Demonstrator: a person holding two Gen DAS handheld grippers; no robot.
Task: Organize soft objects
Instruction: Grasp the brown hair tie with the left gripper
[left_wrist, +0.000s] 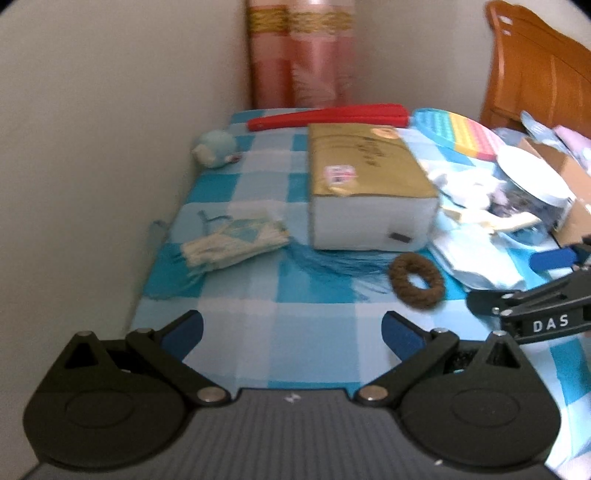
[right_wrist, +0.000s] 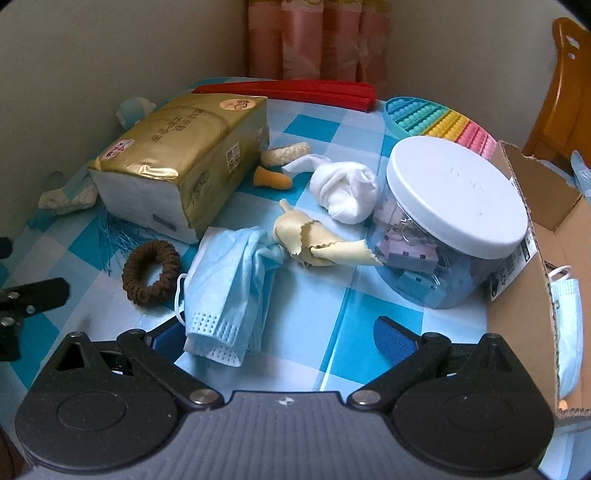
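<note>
While both grippers hover empty, sorting looks barely begun | right gripper (right_wrist: 284, 332): fingers spread wide around blue face mask (right_wrist: 225, 291) on desk (right_wrist: 332, 317), probably next for cardboard box (right_wrist: 532, 295) | left gripper (left_wrist: 291, 328): wide open, brown scrunchie (left_wrist: 415, 280) ahead.

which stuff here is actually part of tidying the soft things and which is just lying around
Belongs to the job:
blue face mask
brown scrunchie
yellow cloth
white sock
cardboard box, one mask already inside
right tongs, open by the mask

Just lying about:
tissue pack
clip jar
pop-it toy
red folder
</note>
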